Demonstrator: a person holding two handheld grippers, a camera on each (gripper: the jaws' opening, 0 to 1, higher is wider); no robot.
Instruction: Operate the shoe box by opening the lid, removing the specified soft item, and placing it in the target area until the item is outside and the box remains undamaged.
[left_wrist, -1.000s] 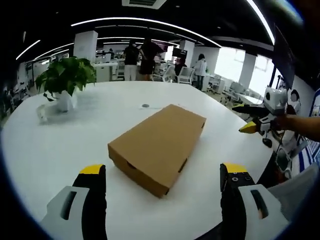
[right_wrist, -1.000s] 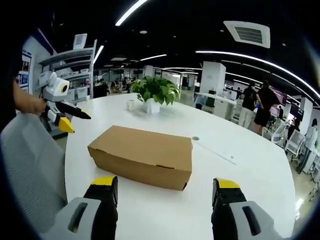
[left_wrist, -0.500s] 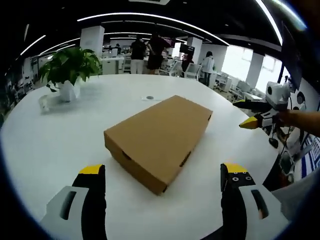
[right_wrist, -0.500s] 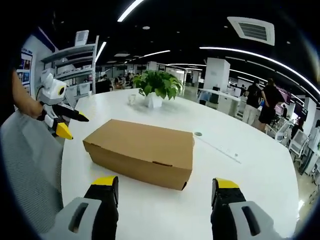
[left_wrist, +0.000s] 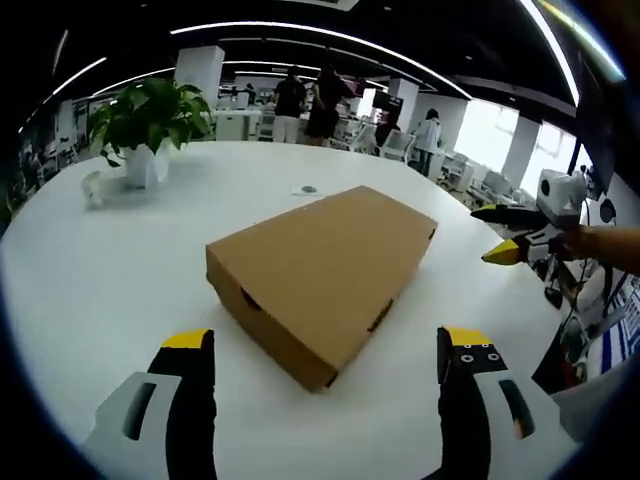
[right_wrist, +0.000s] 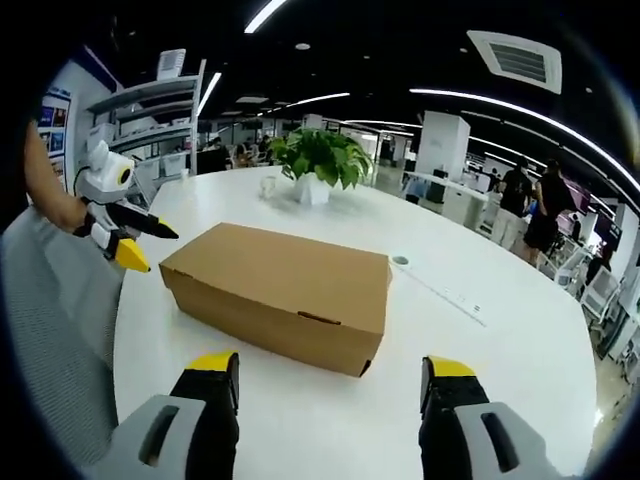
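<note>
Brown cardboard shoe box (left_wrist: 322, 275), lid shut, lies on the white round table (left_wrist: 90, 270) ahead of both your tools. Your left gripper (left_wrist: 325, 350) has its jaws spread wide, holding nothing, short of the box's near corner. Your right gripper (right_wrist: 325, 368) is likewise spread and empty, facing the box's long side. Potted plant (right_wrist: 318, 165) stands beyond.

White table (left_wrist: 90, 290): box (left_wrist: 320, 268), plant (left_wrist: 148, 125)

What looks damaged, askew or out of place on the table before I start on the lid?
Nothing stands out. The shoe box lies flat and closed on the white table, cardboard intact; the potted plant stands upright beyond it.
</note>
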